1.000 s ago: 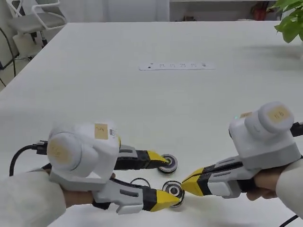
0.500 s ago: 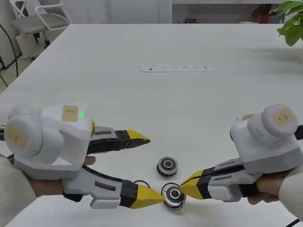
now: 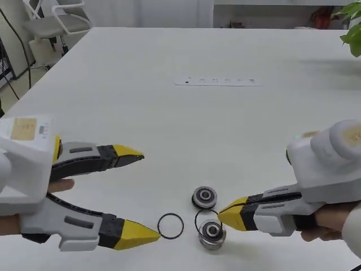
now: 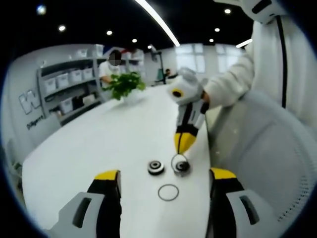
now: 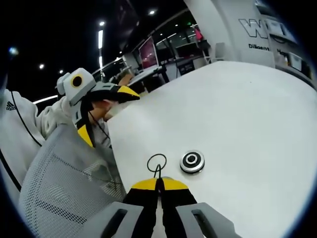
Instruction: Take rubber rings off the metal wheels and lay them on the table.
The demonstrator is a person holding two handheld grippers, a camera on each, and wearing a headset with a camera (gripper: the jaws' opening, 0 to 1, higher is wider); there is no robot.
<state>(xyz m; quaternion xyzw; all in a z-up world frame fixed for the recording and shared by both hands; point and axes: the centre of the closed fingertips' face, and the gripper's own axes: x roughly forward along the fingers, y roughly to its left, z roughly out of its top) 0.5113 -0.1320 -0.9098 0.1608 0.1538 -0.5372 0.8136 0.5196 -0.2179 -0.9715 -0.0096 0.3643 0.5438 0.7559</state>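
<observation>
Two small metal wheels stand on the white table [image 3: 186, 124]: a far wheel [image 3: 204, 197] [image 4: 156, 167] [image 5: 192, 161] and a near wheel [image 3: 212, 231] [image 4: 182, 167]. My right gripper [image 3: 220, 213] [image 5: 158, 184] is shut on a thin black rubber ring [image 3: 202, 217] that loops over the near wheel's top. A loose rubber ring [image 3: 170, 225] [image 4: 168, 192] lies flat to the left of the wheels. My left gripper [image 3: 138, 195] [image 4: 165, 174] is wide open, just left of the loose ring, with nothing between its jaws.
A white power strip [image 3: 219, 81] lies across the middle of the table. A green plant [image 3: 352, 25] stands at the far right, and an office chair [image 3: 53, 22] at the far left corner. In the left gripper view a person stands behind the plant.
My left gripper has drawn back to the left, away from the wheels, and stays open. The right gripper holds at the near wheel, and a ring loop now shows at its tips.
</observation>
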